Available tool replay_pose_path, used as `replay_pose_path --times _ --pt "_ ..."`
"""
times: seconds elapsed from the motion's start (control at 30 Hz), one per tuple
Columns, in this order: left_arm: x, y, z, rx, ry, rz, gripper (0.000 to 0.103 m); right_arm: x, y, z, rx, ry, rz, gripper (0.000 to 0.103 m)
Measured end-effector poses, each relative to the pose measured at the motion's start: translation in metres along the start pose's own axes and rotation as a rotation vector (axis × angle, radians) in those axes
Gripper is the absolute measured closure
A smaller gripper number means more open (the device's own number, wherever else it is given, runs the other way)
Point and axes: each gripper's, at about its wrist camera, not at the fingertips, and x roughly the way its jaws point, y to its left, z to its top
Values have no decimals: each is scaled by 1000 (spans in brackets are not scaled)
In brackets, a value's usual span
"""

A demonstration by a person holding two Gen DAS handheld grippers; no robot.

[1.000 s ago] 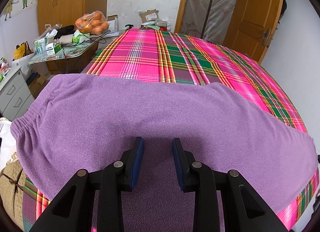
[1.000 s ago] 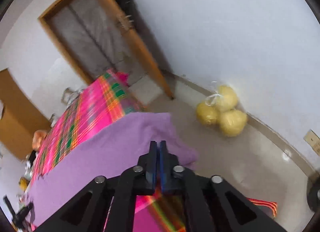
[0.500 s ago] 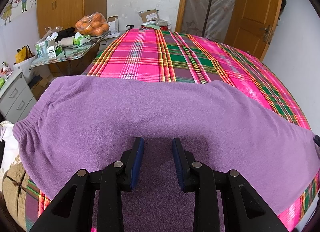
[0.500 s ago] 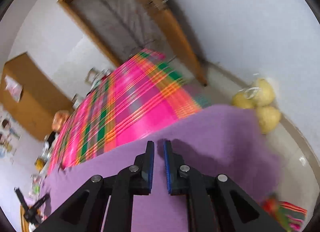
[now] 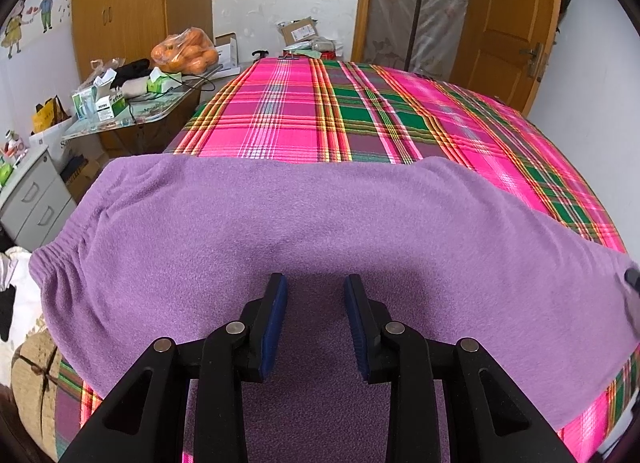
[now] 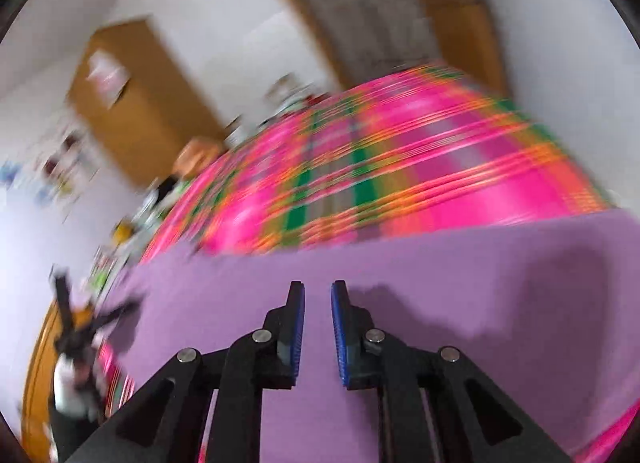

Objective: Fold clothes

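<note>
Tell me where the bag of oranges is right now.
In the left wrist view, the bag of oranges sits upper left on the cluttered side table, beside the plaid bed's far left corner and in front of the wooden wardrobe.

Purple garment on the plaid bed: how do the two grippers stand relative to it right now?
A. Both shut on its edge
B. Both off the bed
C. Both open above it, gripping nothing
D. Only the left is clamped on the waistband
C: the left gripper and the right gripper show a clear gap between their fingers, over the purple garment.
</note>
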Motion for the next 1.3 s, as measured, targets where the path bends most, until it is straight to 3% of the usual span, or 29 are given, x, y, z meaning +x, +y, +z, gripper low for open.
replay_pose_path --times 0.13,0.2,0.3,0.93,1.13,1.3 --pt "1 -4 0 17 2 17 70 29 51 -22 -199 85 -51 88" --pt "1 -5 0 25 3 26 70 34 70 -29 -311 81 -129 87" --pt "0 -7 0 37 2 40 70 37 82 -35 -373 94 -177 85" --pt "-27 4 -32 77 -54 65 69 54 105 -24 -386 124 -216 82" --pt "-27 3 -32 81 -52 70 68 82 137 -6 -441 128 -137 82" --pt "-26 5 -32 71 -51 58 68 109 145 -4 -453 167 -155 82"
